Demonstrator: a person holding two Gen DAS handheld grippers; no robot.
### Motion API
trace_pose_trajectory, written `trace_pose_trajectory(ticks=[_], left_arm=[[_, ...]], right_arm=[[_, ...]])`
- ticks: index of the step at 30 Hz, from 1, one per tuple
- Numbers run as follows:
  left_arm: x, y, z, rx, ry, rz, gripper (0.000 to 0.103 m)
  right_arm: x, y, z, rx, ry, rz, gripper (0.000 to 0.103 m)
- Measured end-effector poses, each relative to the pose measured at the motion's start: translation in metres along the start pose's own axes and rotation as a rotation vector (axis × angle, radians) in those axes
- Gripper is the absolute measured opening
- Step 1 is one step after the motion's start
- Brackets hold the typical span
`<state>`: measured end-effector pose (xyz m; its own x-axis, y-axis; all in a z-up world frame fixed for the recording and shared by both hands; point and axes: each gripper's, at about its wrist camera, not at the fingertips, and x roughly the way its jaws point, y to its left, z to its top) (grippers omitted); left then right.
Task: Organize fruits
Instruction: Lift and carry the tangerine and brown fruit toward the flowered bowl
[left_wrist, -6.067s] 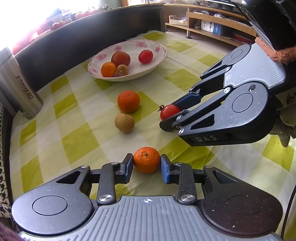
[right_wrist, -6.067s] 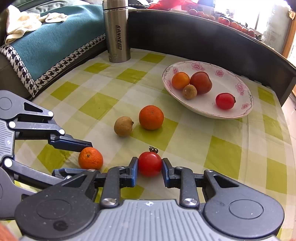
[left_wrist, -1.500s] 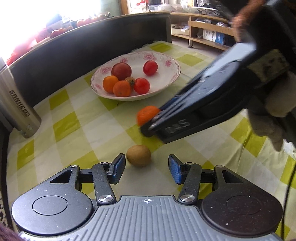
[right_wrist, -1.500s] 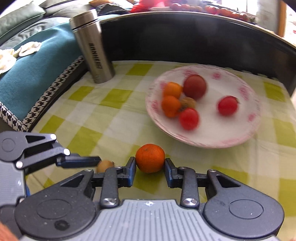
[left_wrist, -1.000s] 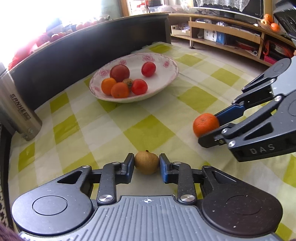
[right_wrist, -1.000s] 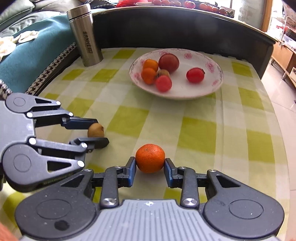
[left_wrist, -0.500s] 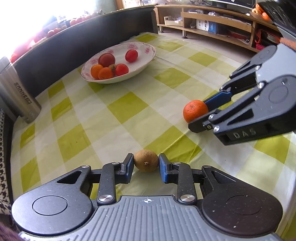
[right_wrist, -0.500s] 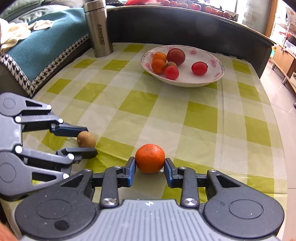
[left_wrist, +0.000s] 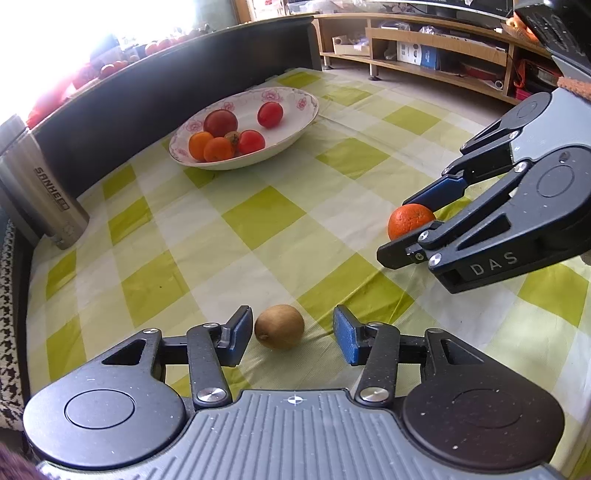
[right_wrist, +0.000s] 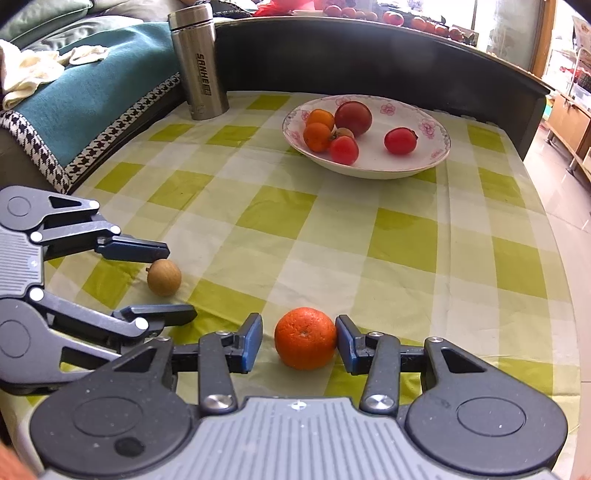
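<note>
Left hand-held gripper (left_wrist: 292, 334) sat spread wide around brown fruit (left_wrist: 279, 326), not touching. Right hand-held gripper (right_wrist: 299, 343) also apart, one pad touching orange (right_wrist: 306, 338). Both fruits lay on bench (right_wrist: 332, 236).

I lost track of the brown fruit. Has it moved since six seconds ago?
Yes. The brown fruit lay near the bowl then; now it rests on the tablecloth far nearer the front edge, between the open left claw's fingers.
</note>
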<state>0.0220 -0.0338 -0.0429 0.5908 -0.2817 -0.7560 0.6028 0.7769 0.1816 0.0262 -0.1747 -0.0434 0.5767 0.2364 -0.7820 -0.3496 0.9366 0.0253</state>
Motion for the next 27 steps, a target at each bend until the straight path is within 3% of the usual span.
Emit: trace_pose_trajectory(ticks=[10, 17, 27], left_arm=[[-0.003, 0.002, -0.003, -0.034, 0.014, 0.006, 0.060], [-0.004, -0.003, -0.002, -0.029, 0.014, -0.016, 0.039], [-0.011, -0.013, -0.002, -0.014, 0.010, 0.023, 0.036]], right_arm=[[0.000, 0.001, -0.004, -0.010, 0.001, -0.007, 0.049], [-0.001, 0.005, -0.003, -0.031, 0.022, -0.038, 0.040], [-0.018, 0.006, 0.001, -0.022, -0.009, -0.052, 0.040]])
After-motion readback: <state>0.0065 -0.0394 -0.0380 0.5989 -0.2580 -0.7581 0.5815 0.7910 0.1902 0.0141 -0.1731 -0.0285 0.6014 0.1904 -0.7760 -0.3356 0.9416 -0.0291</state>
